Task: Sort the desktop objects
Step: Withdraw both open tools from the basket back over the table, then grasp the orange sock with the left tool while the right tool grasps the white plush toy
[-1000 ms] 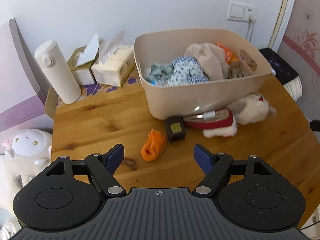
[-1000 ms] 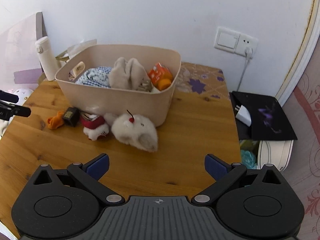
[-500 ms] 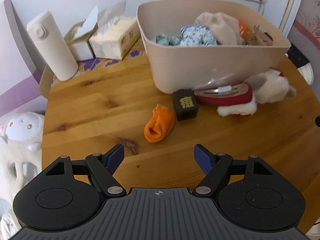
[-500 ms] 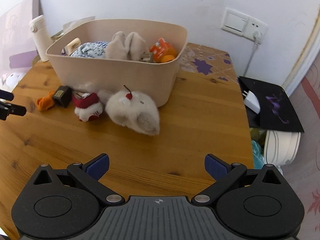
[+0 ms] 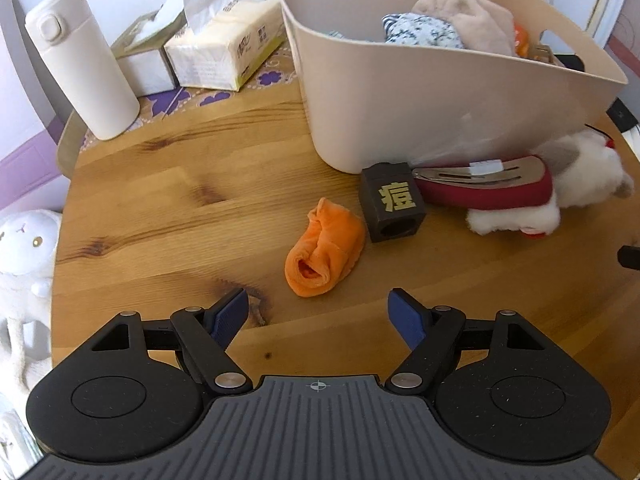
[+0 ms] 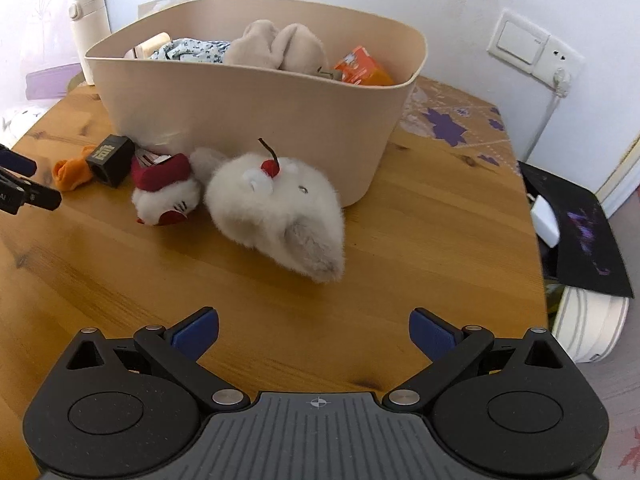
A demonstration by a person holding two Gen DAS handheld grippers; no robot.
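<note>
On the wooden tabletop [image 5: 168, 184] I see the loose items grouped at the foot of the beige bin [image 5: 420, 92].

1. L tool [image 5: 318, 312]: jaws stand wide apart, nothing between the blue pads. It hangs over bare wood, pointing steeply down, with the orange sock [image 5: 324, 254] just ahead of the gap.
2. R tool [image 6: 314, 330]: jaws also wide apart, nothing gripped. It sits above bare wood, with the white plush [image 6: 280, 208] ahead of it, apart from the pads.
3. Orange sock: lies crumpled, open cuff toward my L cam. Just beside it, on the bin side, sits the black block [image 5: 392, 202] with a gold character on its face; whether the two touch I cannot tell.
4. Black block: close against the bin wall and next to the red slipper-shaped item [image 5: 488, 192], which lies along the bin base.
5. White plush: rests on its side, touching the bin wall in the R view; a small red cherry sits on top of it. The red-and-white small plush [image 6: 166, 192] lies beside it.
6. Bin contents: patterned cloth, a tan soft item, an orange pack.
7. Rear-left corner, L view: white flask [image 5: 82, 76] upright, two tissue packs [image 5: 224, 48] next to it.
</note>
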